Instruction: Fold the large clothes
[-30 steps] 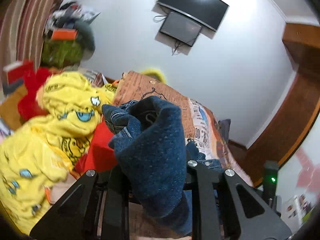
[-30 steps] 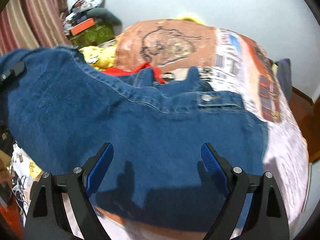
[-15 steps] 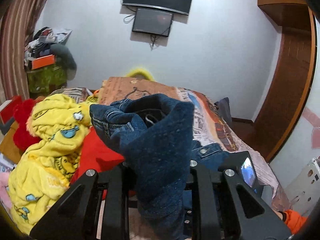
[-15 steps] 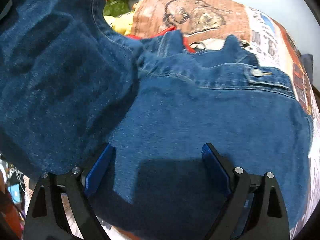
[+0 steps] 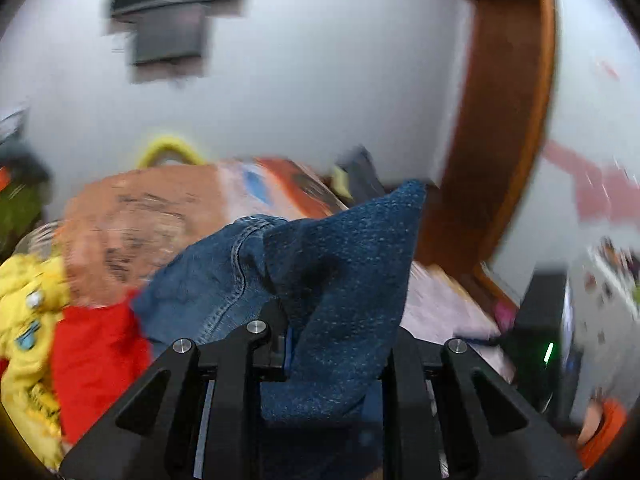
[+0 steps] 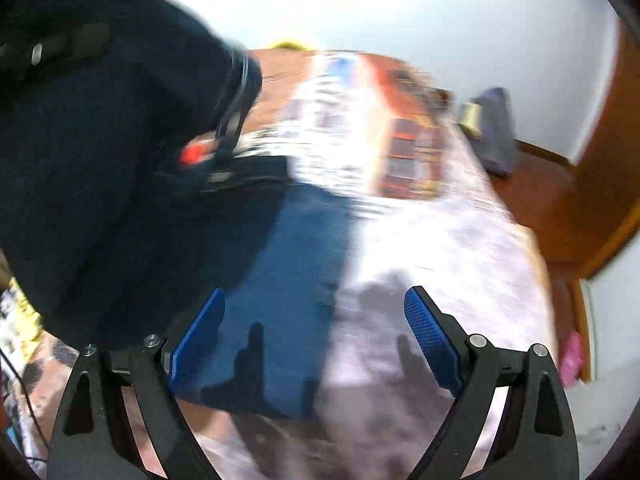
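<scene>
A blue denim jacket (image 5: 344, 280) bunches up between the fingers of my left gripper (image 5: 332, 344), which is shut on a fold of it; the cloth hides the pads. In the right wrist view the jacket (image 6: 296, 280) lies partly flat on the printed bedspread (image 6: 440, 248), and a lifted dark fold of it fills the upper left. My right gripper (image 6: 316, 328) hovers over the jacket's right edge, its blue pads (image 6: 428, 332) wide apart with nothing between them. Both views are blurred by motion.
A yellow garment (image 5: 28, 320) and a red one (image 5: 96, 344) are heaped at the left of the bed. A wooden door frame (image 5: 516, 120) stands at right. A dark bag (image 6: 496, 132) sits beside the bed's far end, and a screen (image 5: 172, 20) hangs on the wall.
My left gripper has swung to the right with the denim fold held in it. The right gripper slid right, from over the middle of the jacket to its right edge.
</scene>
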The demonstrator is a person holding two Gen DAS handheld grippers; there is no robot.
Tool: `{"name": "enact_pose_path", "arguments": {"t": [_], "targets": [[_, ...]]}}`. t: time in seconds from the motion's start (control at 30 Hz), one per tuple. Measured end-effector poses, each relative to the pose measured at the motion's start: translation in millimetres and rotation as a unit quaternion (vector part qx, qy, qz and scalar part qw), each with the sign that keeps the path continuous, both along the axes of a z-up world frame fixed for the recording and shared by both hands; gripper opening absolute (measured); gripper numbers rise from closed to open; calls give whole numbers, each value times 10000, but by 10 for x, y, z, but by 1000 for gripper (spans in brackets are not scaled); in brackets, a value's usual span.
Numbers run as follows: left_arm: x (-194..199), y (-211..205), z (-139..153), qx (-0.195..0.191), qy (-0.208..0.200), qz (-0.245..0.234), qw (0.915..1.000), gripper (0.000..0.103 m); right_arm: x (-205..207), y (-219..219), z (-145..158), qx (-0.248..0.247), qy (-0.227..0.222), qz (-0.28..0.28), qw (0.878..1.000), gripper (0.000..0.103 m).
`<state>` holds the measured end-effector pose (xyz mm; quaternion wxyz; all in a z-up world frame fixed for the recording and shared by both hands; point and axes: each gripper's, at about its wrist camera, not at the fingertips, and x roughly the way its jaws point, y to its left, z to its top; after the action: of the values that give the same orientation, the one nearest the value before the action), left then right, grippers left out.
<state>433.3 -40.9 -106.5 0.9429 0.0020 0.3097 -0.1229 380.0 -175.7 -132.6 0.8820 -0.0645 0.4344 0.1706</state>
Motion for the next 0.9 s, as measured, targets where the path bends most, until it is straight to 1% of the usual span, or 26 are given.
{"name": "enact_pose_path", "arguments": {"t": [0.07,0.1,0.17,0.2,0.23,0.27,0.3,0.37,0.4,0.5,0.53,0.57,0.6,0.63,0.67,0.7,0.8,0.9], "targets": [[42,-287,-252,321,372,-337,9982,18,28,-225,-9,93,50,-296,9995,90],[60,-436,-436,585,634,-499,9950,18,18,-358,-13,154,77,-410,9990,90],[52,-624,-723,852,991,-675,9891,18,-9,-544,-28,251,123,-592,9979,90],[23,-720,-922,1011,1209,-802,9842,19,-33,-618,-34,284,135,-668,9973,90],[-4,-781,-1018,1120,1269,-867,9817,20,-55,-646,-26,292,137,-707,9970,90],[-65,-842,-1109,1260,1236,-927,9799,21,-71,-694,-37,283,143,-748,9967,90],[-121,-896,-1146,1422,1141,-929,9788,21,-73,-714,-50,270,152,-762,9966,90],[-156,-930,-1149,1564,1076,-883,9778,22,-196,-746,-34,241,163,-753,9967,90],[-151,-918,-1143,1521,1120,-863,9782,22,-218,-747,-30,220,153,-734,9969,90],[-117,-824,-1095,1195,1283,-839,9809,23,-285,-775,4,110,66,-661,9977,90],[-128,-792,-1073,1103,1321,-831,9816,27,-307,-764,24,67,22,-631,9980,90],[-146,-765,-1053,1010,1371,-866,9816,35,-322,-771,33,36,-9,-610,9981,90],[-165,-721,-1036,851,1452,-954,9811,41,-323,-762,39,4,-37,-592,9982,90],[-168,-730,-1009,740,1515,-1016,9804,51,-337,-747,61,-30,-61,-570,9983,89],[-218,-729,-971,648,1574,-1085,9794,57,-348,-746,71,-39,-76,-552,9984,90],[-242,-713,-942,619,1583,-1109,9792,59,-362,-735,95,-32,-102,-520,9986,89],[-412,-612,-774,666,1449,-1037,9817,66,-408,-695,188,35,-211,-431,9988,89],[-578,-330,-535,539,1165,-793,9886,72,-445,-622,290,174,-343,-320,9987,89]]}}
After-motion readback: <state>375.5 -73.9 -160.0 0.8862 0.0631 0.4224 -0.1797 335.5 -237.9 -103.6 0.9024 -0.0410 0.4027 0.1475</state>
